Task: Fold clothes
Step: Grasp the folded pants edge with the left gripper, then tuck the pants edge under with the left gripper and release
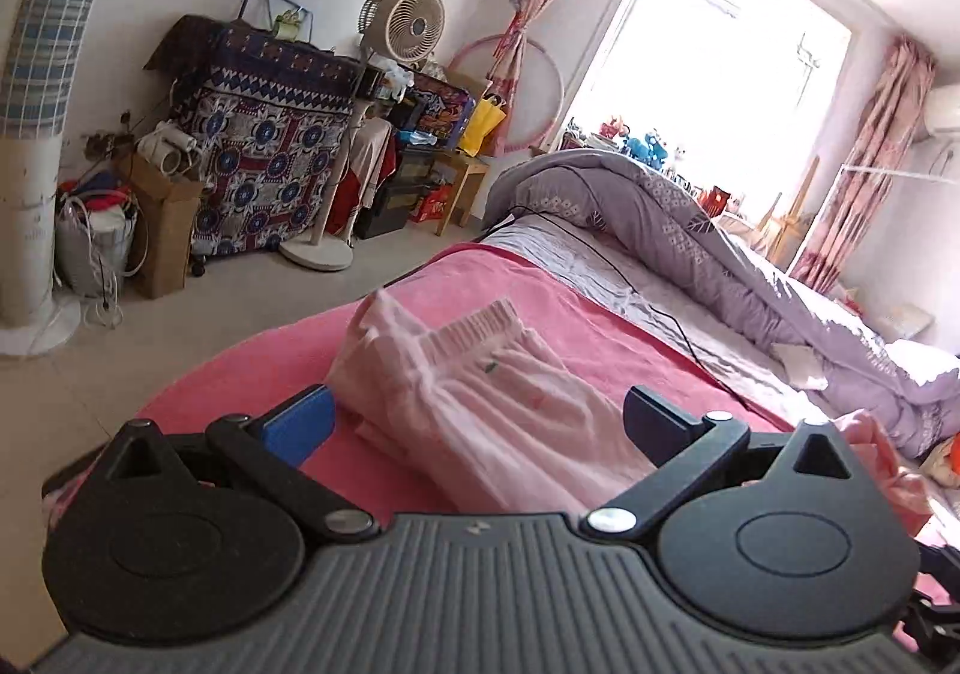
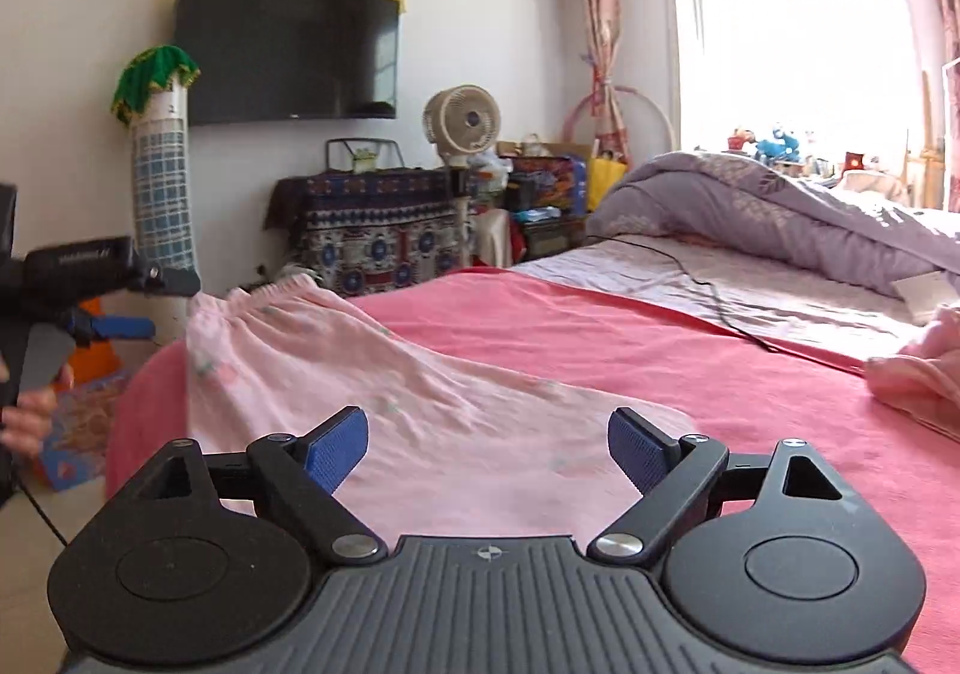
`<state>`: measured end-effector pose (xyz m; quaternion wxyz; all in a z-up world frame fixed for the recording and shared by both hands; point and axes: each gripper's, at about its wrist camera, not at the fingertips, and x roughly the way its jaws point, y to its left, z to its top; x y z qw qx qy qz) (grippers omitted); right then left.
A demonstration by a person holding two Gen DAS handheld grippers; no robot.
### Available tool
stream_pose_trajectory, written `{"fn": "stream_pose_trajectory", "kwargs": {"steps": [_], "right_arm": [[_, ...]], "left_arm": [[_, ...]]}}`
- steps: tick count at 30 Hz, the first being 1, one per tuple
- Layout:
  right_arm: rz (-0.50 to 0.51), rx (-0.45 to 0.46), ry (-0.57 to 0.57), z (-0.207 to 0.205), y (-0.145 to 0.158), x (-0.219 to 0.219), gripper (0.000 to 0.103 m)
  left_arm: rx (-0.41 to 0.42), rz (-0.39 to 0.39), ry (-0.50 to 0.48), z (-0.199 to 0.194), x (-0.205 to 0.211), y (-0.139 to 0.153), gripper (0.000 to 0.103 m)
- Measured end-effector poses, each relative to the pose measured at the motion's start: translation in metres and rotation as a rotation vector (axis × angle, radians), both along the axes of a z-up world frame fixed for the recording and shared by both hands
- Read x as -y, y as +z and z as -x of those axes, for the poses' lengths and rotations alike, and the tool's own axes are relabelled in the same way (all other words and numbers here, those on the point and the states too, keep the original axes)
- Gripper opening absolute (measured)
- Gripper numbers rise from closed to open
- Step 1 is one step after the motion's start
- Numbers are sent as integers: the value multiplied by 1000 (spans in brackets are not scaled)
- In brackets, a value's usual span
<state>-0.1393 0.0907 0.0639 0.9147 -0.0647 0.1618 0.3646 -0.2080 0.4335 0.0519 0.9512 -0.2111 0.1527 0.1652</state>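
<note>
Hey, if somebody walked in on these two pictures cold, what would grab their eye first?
Probably the pale pink garment spread on the pink bedsheet, lying ahead of the open right gripper. Next, the blazing window behind the rumpled lilac duvet, and the dark wall television.

Daylit bedroom, blown-out window (image 1: 708, 92)

Strong glare whitens the window and washes the nearby curtains (image 2: 600, 14); walls bend at the fisheye edges, corners go dark, and the pink garment (image 2: 360, 374) shows slight motion blur.
</note>
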Motion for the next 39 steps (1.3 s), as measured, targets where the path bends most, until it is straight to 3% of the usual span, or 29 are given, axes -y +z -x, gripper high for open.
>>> {"fn": "stream_pose_trajectory", "kwargs": {"steps": [4,7,9,12,14,15,16,18,20,24,27,29,30,34,36,39], "right_arm": [[15,8,-41,-3,-13,28,91],[5,-11,-57,-11,-22,39,91],[-4,-26,-62,-14,-27,43,91],[-27,-49,-60,-19,-32,50,91],[-38,-62,-56,-20,-35,54,91],[-40,-64,-54,-21,-37,55,92],[-41,-67,-52,-22,-38,55,92],[-47,-72,-53,-22,-40,56,93],[-54,-72,-48,-20,-40,57,93],[-42,-26,26,-5,-36,55,95],[1,11,72,8,-37,50,99],[46,41,32,12,-41,45,99],[69,58,4,14,-44,43,99],[134,93,-165,7,-52,43,100],[120,53,-184,0,-56,48,103],[107,25,-184,-1,-61,47,103]], "left_arm": [[-79,-239,-52,-58,20,24,103],[-255,-369,-128,-114,23,18,103],[-412,-349,-125,-148,13,4,103],[-424,-283,-93,-154,11,-8,100],[-432,-238,-72,-159,9,-15,64],[-423,-218,-58,-158,8,-16,57],[-383,-202,-43,-149,6,-9,40],[-308,-167,-53,-131,1,4,30],[-266,-190,-41,-116,-4,15,29],[-272,-238,10,-115,-8,21,29],[-330,-237,48,-128,-17,11,35],[-371,-227,67,-132,-23,5,47],[-371,-215,78,-128,-26,7,50],[-363,-173,118,-111,-38,17,79],[-354,-195,144,-95,-39,26,82],[-347,-265,184,-71,-30,39,79]]}}
